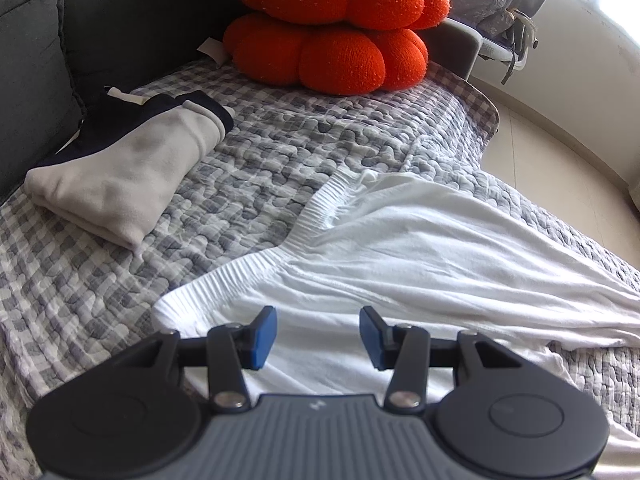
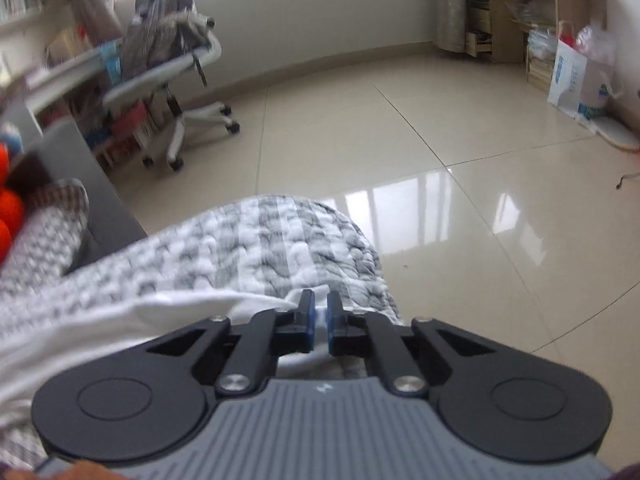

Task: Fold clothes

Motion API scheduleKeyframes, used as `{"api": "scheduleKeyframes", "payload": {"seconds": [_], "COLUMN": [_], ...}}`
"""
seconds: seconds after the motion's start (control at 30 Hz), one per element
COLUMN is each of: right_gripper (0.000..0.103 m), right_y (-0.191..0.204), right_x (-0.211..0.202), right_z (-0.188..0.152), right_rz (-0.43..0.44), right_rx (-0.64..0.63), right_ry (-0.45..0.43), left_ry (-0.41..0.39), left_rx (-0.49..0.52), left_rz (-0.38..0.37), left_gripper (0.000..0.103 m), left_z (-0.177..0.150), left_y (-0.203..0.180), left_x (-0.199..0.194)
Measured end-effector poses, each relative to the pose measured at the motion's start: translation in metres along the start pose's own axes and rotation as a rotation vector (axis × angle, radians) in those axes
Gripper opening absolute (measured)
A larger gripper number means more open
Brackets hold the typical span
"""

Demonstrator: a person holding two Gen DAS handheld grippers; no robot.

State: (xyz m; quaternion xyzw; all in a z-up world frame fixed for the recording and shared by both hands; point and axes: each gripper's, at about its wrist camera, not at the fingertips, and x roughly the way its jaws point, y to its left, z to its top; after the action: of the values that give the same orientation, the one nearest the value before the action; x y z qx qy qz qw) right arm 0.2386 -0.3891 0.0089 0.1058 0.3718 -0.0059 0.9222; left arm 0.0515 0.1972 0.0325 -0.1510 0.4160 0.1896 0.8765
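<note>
A white garment (image 1: 420, 248) with a ribbed elastic waistband (image 1: 256, 252) lies spread on the grey checked quilt (image 1: 260, 152). My left gripper (image 1: 318, 336) is open, its blue pads hovering just over the garment near the waistband. In the right wrist view, my right gripper (image 2: 320, 320) is shut on an end of the white garment (image 2: 120, 320), at the quilt's (image 2: 260, 248) edge over the floor. A folded beige and navy garment (image 1: 120, 176) lies at the left by the sofa back.
Orange knitted cushions (image 1: 332, 28) stand at the far end of the quilt. A dark grey sofa back (image 1: 48, 40) runs along the left. Beyond the edge there is glossy tile floor (image 2: 460, 160), an office chair (image 2: 176, 80) and shelves (image 2: 540, 20).
</note>
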Motion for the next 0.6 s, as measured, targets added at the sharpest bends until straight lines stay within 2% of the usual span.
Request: {"api": "scheduleKeyframes", "payload": {"seconds": [0.4,0.43,0.53,0.6], "right_gripper": [0.0,0.0,0.001,0.01], "right_y": [0.002,0.003,0.005,0.0], "right_x": [-0.049,-0.049,-0.033,-0.019], "right_z": [0.01,0.01,0.008,0.004], "right_rz": [-0.012,-0.009,-0.007,-0.014], "right_rx": [0.005,0.001,0.004,0.049], "right_ry": [-0.274,-0.274,-0.2,-0.158], "left_ry": [0.001,0.0,-0.002,-0.002], "left_rx": [-0.003,-0.003,-0.006,-0.008], "left_rz": [-0.009,-0.01,-0.011,-0.012], "left_gripper": [0.047,0.047,0.047,0.047], "left_z": [0.0,0.0,-0.001,-0.001], "left_y": [0.0,-0.001,0.0,0.0], "left_x": [0.0,-0.001,-0.002,-0.003]}}
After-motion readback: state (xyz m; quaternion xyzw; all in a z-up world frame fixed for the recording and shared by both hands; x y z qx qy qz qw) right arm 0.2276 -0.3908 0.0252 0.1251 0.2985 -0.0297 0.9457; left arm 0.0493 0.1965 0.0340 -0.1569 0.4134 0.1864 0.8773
